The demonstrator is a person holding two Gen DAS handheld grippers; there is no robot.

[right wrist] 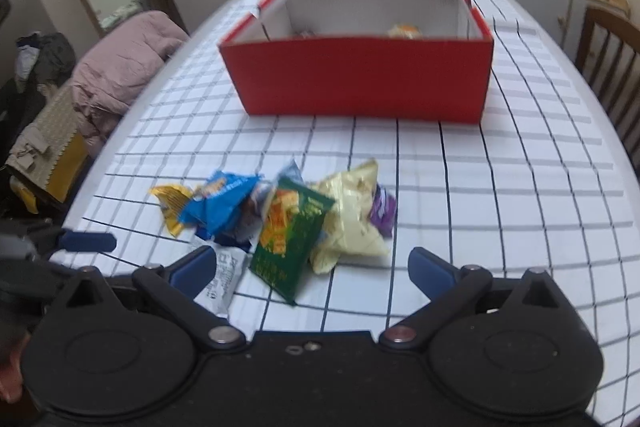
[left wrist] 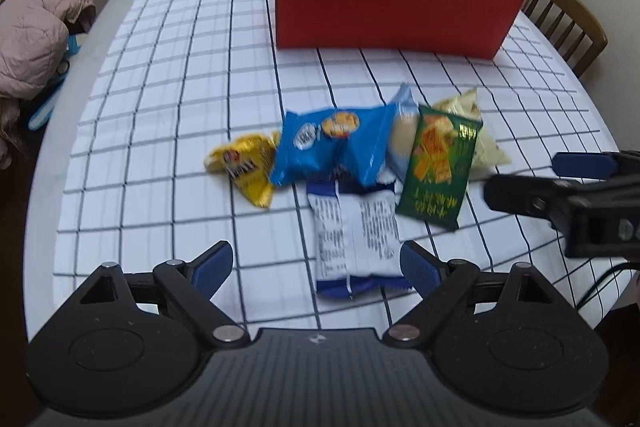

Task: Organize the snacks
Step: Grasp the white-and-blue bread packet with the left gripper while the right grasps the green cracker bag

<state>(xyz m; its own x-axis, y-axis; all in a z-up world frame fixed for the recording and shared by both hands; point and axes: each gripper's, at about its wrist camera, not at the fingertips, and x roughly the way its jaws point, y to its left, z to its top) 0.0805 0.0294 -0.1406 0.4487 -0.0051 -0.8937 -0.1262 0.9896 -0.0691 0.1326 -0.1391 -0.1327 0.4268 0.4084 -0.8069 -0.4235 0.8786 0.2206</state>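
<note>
Left wrist cam: the left gripper [left wrist: 316, 263] is spread wide over the near end of a white-and-blue packet [left wrist: 356, 235], pinching nothing, with the snack pile [left wrist: 348, 155] sitting in front of the red box [left wrist: 384, 15]. Right wrist cam: the right gripper [right wrist: 312, 267] is spread wide too, empty, hanging over the green packet [right wrist: 288, 239] on the checked tablecloth [right wrist: 500, 211].

Light: soft, even indoor light, moderately bright on the checked tablecloth [left wrist: 168, 131]
Shadows: faint, diffuse under the red box [right wrist: 360, 79]
Glare: none to speak of
Blur: snack packets [right wrist: 288, 223] smeared, print unreadable
Edges: strong fisheye bending, grid lines curve, corners go dark
</note>
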